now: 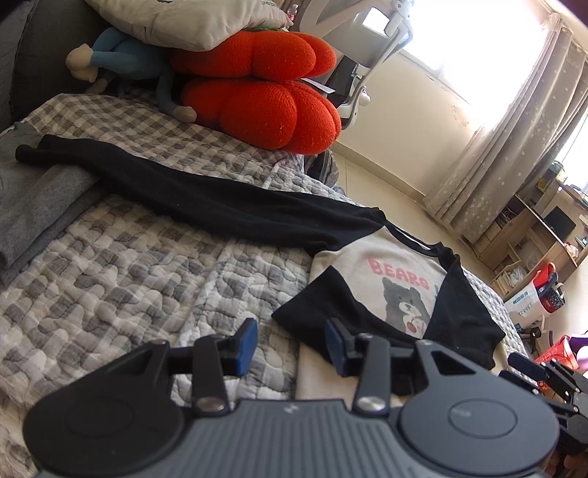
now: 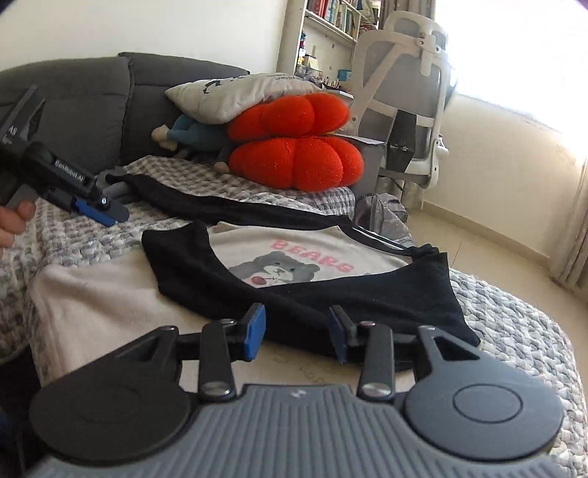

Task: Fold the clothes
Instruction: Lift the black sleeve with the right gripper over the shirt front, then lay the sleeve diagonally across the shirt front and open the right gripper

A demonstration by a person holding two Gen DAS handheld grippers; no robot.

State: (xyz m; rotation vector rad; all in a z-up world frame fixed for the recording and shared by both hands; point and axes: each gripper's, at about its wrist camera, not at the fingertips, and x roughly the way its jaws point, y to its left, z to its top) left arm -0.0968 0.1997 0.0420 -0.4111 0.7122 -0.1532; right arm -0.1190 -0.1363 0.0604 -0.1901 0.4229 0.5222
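Here both tongs, left (image 1: pixel 290 345) and right (image 2: pixel 298 332), gape above shirt (image 2: pixel 312 257) on quilt (image 1: pixel 128 257).

A lived-in bedroom at home: checked quilt (image 1: pixel 121 264) on the bed, red cushions (image 2: pixel 297 147), curtained window (image 1: pixel 514 121), bookshelf (image 2: pixel 330 22).

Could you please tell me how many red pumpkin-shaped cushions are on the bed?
2. The upper red cushion sits under the grey pillow; the lower red cushion rests on the checked quilt beneath it. Others may be hidden behind.
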